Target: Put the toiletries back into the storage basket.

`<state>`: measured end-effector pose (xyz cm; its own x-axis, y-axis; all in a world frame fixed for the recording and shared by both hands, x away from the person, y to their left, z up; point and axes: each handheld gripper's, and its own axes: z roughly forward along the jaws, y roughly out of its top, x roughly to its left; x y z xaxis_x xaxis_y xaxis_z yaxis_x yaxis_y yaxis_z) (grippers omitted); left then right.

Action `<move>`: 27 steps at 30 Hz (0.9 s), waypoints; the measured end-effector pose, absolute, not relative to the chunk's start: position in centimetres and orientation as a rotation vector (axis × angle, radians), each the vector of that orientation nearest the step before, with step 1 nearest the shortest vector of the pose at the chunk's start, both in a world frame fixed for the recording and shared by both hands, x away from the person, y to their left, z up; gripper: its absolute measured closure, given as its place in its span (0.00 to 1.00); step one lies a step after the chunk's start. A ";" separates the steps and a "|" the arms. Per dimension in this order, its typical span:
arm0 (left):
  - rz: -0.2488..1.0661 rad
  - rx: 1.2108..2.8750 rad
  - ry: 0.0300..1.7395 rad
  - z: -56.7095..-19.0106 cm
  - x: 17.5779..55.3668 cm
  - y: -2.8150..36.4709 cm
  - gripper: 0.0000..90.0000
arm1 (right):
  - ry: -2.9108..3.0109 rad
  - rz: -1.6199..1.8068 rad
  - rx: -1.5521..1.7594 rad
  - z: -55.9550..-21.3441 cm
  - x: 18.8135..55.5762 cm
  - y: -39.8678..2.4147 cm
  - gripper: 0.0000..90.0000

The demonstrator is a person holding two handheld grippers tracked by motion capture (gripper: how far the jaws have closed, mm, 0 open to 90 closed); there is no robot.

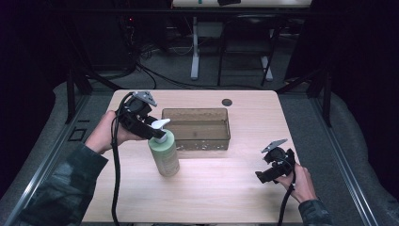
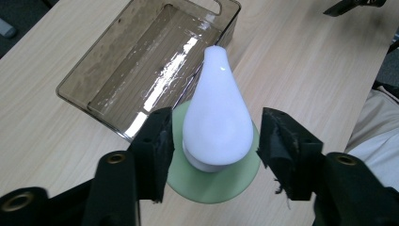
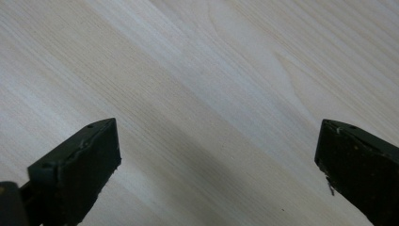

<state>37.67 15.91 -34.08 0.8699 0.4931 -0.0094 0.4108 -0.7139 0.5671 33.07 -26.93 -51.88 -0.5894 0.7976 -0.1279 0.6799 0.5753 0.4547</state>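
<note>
High view: a green pump bottle (image 1: 164, 156) stands upright on the tabletop (image 1: 226, 188) just before a clear tray (image 1: 196, 128).

Left gripper view: the left gripper (image 2: 214, 141) straddles the white pump, apparently unclamped. Smooth plastic, likely slippery; the neck suits best.

Right gripper view: the right gripper (image 3: 216, 165) gapes wide, empty.

The left gripper (image 1: 151, 128) is hovering at the green bottle's (image 1: 164, 155) white pump (image 1: 160, 125), beside the tray (image 1: 196, 128).

sleeves (image 1: 66, 183): dark camouflage | grippers: black, grey plates, black cables
</note>
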 end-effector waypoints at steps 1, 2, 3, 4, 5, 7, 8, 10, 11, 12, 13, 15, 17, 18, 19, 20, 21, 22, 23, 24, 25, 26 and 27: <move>0.186 2.457 0.661 -34.0 37.7 15.9 0.54 | 2.491 0.518 1.207 -51.9 33.1 -26.9 0.01; 0.183 2.460 0.658 -33.9 37.8 15.9 0.56 | 2.492 0.522 1.209 -51.9 33.0 -26.9 0.01; 0.183 2.469 0.652 -33.8 37.9 15.9 0.57 | 2.492 0.521 1.204 -51.8 33.0 -26.9 0.01; 0.182 2.469 0.652 -33.8 37.9 15.8 0.58 | 2.491 0.521 1.202 -51.8 33.0 -26.8 0.01; 0.175 2.474 0.647 -33.7 37.9 15.8 0.60 | 2.490 0.516 1.196 -51.8 33.0 -26.8 0.01; 0.170 2.491 0.638 -33.8 37.9 15.5 0.61 | 2.492 0.517 1.195 -51.8 33.0 -26.8 0.01; 0.170 2.497 0.638 -33.8 37.9 15.3 0.61 | 2.492 0.516 1.200 -51.9 33.0 -26.8 0.01; 0.179 2.508 0.641 -33.9 37.9 15.2 0.63 | 2.493 0.520 1.201 -51.9 33.1 -26.8 0.01; 0.179 2.512 0.642 -33.9 38.0 15.2 0.65 | 2.492 0.519 1.202 -51.8 33.0 -26.9 0.01; 0.180 2.515 0.645 -33.8 38.1 15.2 0.66 | 2.491 0.518 1.203 -51.8 33.0 -26.9 0.01; 0.178 2.517 0.645 -33.8 38.1 15.2 0.69 | 2.492 0.518 1.202 -51.8 33.0 -26.9 0.01; 0.182 2.524 0.645 -33.8 38.1 15.2 0.69 | 2.492 0.518 1.202 -51.8 33.1 -27.0 0.01; 0.192 2.537 0.641 -33.7 38.1 15.1 0.69 | 2.492 0.518 1.202 -51.8 33.1 -27.0 0.01; 0.194 2.541 0.642 -33.7 38.1 15.0 0.69 | 2.492 0.518 1.202 -51.8 33.1 -27.0 0.01; 0.195 2.546 0.641 -33.6 38.1 15.0 0.69 | 2.492 0.515 1.199 -51.8 33.0 -27.0 0.01; 0.194 2.549 0.638 -33.6 38.1 15.0 0.69 | 2.492 0.512 1.195 -51.8 33.0 -26.9 0.01; 0.192 2.558 0.637 -33.6 38.1 14.9 0.69 | 2.492 0.512 1.193 -51.8 33.0 -26.9 0.01; 0.191 2.565 0.637 -33.5 38.1 14.9 0.69 | 2.491 0.517 1.195 -51.8 33.0 -26.9 0.01; 0.190 2.569 0.637 -33.5 38.2 14.9 0.69 | 2.492 0.515 1.193 -51.8 33.0 -26.9 0.01; 0.189 2.574 0.638 -33.4 38.1 14.8 0.70 | 2.494 0.515 1.193 -51.8 33.0 -26.9 0.01; 0.190 2.581 0.637 -33.4 38.1 14.8 0.70 | 2.494 0.515 1.192 -51.8 33.0 -26.9 0.01; 0.191 2.583 0.634 -33.4 38.1 14.8 0.70 | 2.493 0.515 1.192 -51.8 33.0 -26.9 0.01; 0.194 2.583 0.633 -33.4 38.1 14.8 0.70 | 2.493 0.516 1.192 -51.8 33.0 -26.9 0.01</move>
